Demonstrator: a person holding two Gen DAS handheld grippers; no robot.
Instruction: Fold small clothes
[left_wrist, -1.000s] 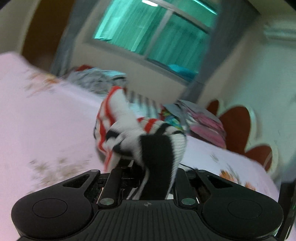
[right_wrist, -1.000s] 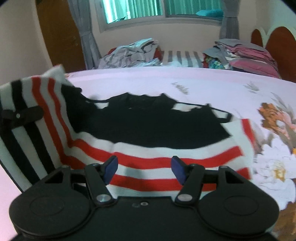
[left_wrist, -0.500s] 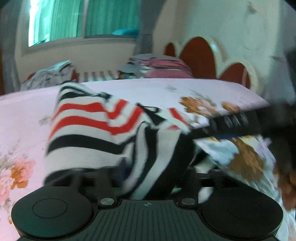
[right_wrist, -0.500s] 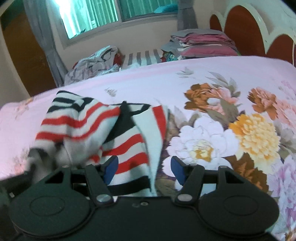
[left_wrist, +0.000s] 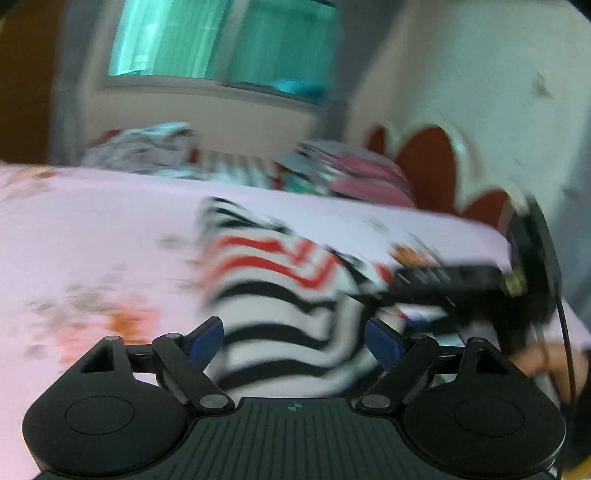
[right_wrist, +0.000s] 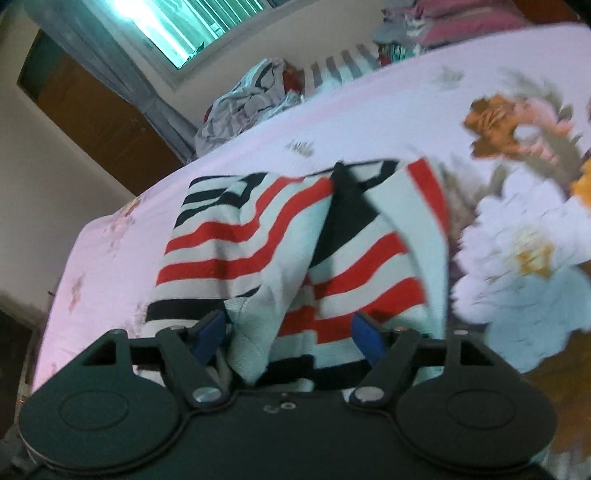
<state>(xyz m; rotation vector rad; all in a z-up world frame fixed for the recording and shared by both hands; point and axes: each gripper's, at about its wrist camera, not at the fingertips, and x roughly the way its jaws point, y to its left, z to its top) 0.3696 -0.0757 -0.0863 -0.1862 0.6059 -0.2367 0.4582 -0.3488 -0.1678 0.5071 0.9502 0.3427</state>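
**Both grippers open over the folded striped garment on the bed**

Left gripper (left_wrist: 294, 339): the fingers (left_wrist: 205, 341) stand wide, and the jaws have just been opening. The striped garment (left_wrist: 280, 295) lies between and beyond the blue pads; the pads do not press on it. The left wrist view is blurred.

Right gripper (right_wrist: 291, 338): the fingers (right_wrist: 208, 336) stand wide, and the jaws have just been opening further. A pale fold of the garment runs between the pads, close to the left pad; no grip on the cloth shows. In the left wrist view this gripper shows as a dark blurred bar at the right (left_wrist: 454, 280), with the person's hand (left_wrist: 554, 363) near it.

Striped garment (right_wrist: 295, 251): it lies on the bed (right_wrist: 369, 110) just beyond both grippers, folded inward so that the left and right sides overlap. White cloth with red and black stripes; a black panel shows at the middle seam.

Bed: pink sheet with large flower prints at the right.

Far edge of the bed: a loose heap of clothes (right_wrist: 251, 103) at the left and a folded stack (right_wrist: 443, 18) at the right. Beyond them, a window (right_wrist: 177, 26) with a grey curtain, and a red scalloped headboard (left_wrist: 432, 166).
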